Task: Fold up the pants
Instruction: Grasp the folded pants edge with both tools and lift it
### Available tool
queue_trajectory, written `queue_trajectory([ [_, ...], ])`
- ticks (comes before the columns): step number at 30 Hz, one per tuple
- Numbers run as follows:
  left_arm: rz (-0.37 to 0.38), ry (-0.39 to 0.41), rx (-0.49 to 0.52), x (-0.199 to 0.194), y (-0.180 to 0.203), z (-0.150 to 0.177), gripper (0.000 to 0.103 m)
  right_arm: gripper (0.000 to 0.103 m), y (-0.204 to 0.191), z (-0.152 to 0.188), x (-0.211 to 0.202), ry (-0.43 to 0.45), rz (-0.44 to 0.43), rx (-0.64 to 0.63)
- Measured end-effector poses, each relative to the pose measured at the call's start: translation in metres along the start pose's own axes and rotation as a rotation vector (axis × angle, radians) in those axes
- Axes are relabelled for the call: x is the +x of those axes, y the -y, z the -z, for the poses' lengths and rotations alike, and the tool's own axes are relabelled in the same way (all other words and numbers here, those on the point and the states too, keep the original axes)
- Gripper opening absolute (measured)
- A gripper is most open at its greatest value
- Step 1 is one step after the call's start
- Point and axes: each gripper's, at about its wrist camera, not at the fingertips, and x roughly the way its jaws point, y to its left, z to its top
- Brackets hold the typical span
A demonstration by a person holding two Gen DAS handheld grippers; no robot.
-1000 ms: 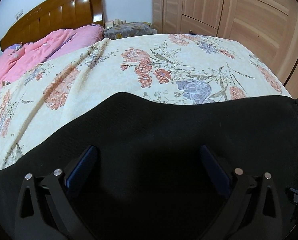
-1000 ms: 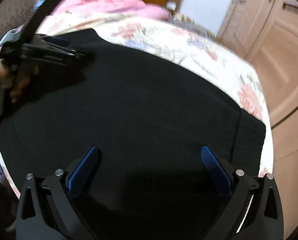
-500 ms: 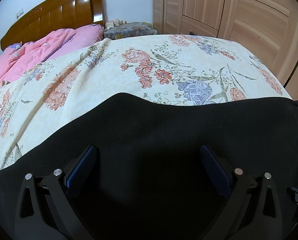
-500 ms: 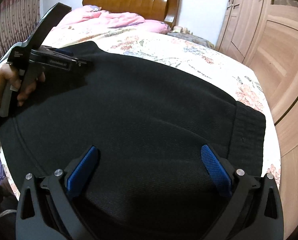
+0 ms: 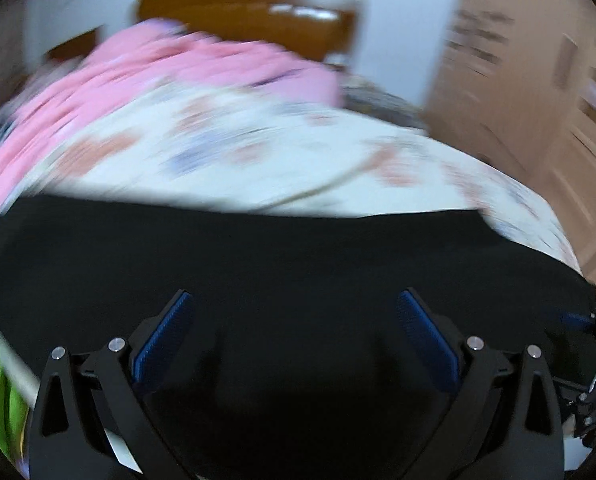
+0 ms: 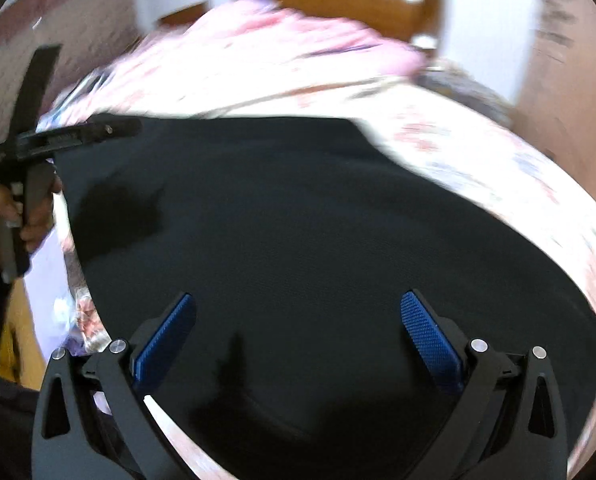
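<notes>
We see the black pants (image 6: 298, 240) spread flat across the near part of the bed (image 6: 477, 152), on its floral cover, and filling most of both wrist views. Both pictures are smeared by motion blur, so fine detail is lost.

Our left tongs (image 5: 296, 336) are spread wide, with the 2 blue pads (image 5: 164, 336) well apart over the dark cloth and nothing between them. Our right tongs (image 6: 298, 336) are equally wide, with only flat fabric in the gap and no fold gripped.

In the right wrist view the left tongs show again at the far left edge, side-on, held by a hand (image 6: 14, 216) at the pants' left margin; we cannot tell from that angle whether they touch the cloth.

Beyond the pants lies a pink quilt (image 5: 158, 80), and behind it a wooden headboard (image 5: 250, 20). Wooden wardrobe doors (image 5: 537, 100) stand to the right.
</notes>
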Motion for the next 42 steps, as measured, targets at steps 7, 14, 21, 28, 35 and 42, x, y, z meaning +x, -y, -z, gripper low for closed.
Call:
queue_trajectory([
  [7, -0.09, -0.033, -0.118, -0.001, -0.066, 0.041, 0.101, 0.099, -0.051, -0.034, 0.054, -0.056, 0.019, -0.161],
  [14, -0.23, -0.028, 0.016, 0.005, -0.042, 0.048, 0.101, 0.099, -0.03, -0.022, 0.041, -0.072, -0.048, -0.07],
  [21, -0.108, 0.012, 0.116, 0.007, -0.009, 0.013, 0.101, 0.099, -0.045, -0.028, 0.036, -0.059, -0.101, -0.067],
  [28, -0.175, -0.056, 0.049, 0.078, -0.035, -0.059, 0.101, 0.099, -0.044, -0.106, 0.07, 0.022, -0.118, -0.114],
  [35, -0.235, -0.079, -0.04, 0.083, -0.077, -0.061, 0.101, 0.099, -0.011, -0.112, 0.099, -0.083, 0.009, 0.001],
  [42, -0.229, -0.076, -0.066, 0.091, -0.096, -0.068, 0.102, 0.099, -0.049, -0.144, 0.113, -0.014, -0.077, -0.093],
])
